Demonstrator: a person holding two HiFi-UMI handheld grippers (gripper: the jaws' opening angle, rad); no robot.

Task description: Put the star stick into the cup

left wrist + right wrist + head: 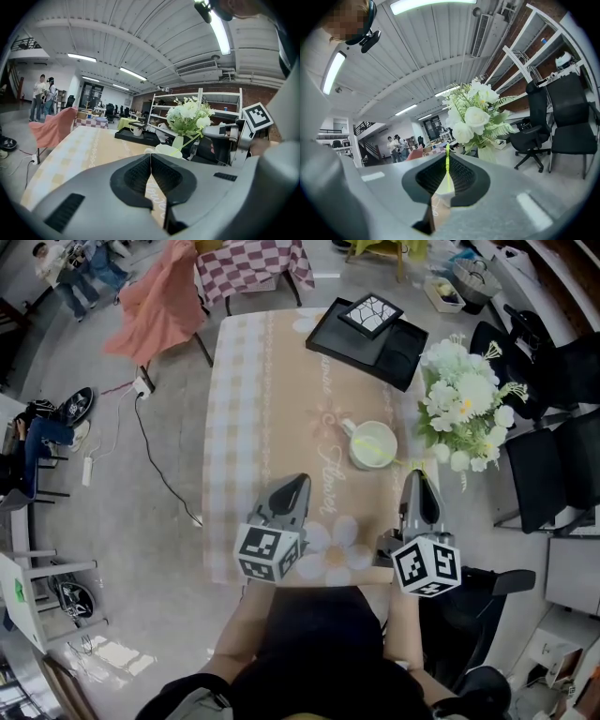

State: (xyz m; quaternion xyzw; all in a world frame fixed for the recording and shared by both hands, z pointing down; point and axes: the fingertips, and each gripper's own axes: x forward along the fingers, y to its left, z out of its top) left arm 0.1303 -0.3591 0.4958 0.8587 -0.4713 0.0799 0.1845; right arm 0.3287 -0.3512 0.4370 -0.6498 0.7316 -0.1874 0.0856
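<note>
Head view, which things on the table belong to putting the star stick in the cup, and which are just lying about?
In the job: star stick, clamped by the right gripper; cup.
Lying about: flowers; black tray; left gripper, shut and empty.

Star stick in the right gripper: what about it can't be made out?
- Star end of the thin yellow-green star stick: too small in the head view, near the white cup.
- Left gripper view: the cup's wall hides its tip.
- Right gripper view: the right gripper itself hides the cup.
</note>
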